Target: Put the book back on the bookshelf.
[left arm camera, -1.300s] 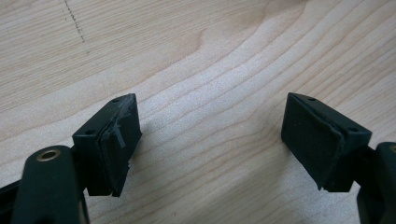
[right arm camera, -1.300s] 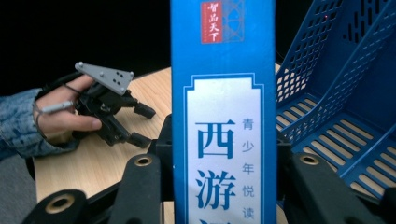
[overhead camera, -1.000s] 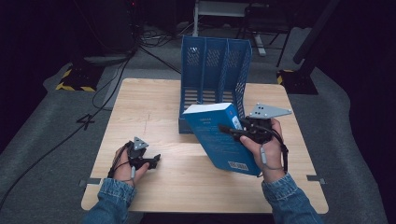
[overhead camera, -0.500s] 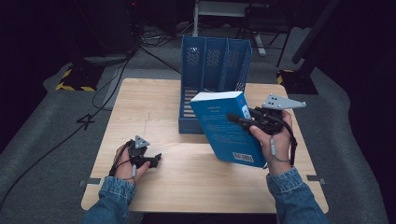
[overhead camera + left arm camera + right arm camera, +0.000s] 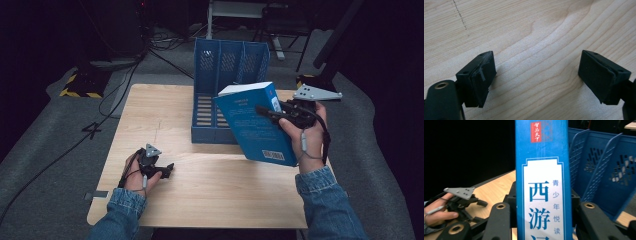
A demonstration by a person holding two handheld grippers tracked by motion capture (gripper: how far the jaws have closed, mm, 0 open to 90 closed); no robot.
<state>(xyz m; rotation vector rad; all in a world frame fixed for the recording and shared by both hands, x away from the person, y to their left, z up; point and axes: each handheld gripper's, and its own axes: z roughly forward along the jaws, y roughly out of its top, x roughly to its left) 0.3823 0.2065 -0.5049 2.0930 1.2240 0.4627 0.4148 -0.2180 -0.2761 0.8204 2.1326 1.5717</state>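
Blue book (image 5: 255,127) sits clamped in my right gripper (image 5: 272,114), held tilted in the air above the table's right half, just in front of the blue file rack (image 5: 227,65). From the right gripper view I see its spine (image 5: 542,182) running upright between the jaws, white label panel with blue Chinese characters, a red mark near the top, and the rack's slotted dividers (image 5: 599,170) close behind it.

My left gripper (image 5: 167,171) rests low on the near left part of the table, well apart from the book. Its jaws have just been opening and now stand wide with nothing between them; the left gripper view looks straight onto bare wood (image 5: 536,50) between the two black pads (image 5: 482,75).

I read the table (image 5: 150,115) as pale wood with a clear grain and a faint dotted pencil line (image 5: 460,15) across it. It stands on grey carpet (image 5: 45,130). Black cables (image 5: 120,90) trail over the floor on the left, past a yellow-and-black striped strip (image 5: 75,87). The room behind is dark, with metal furniture legs (image 5: 215,20) faintly visible beyond the rack.
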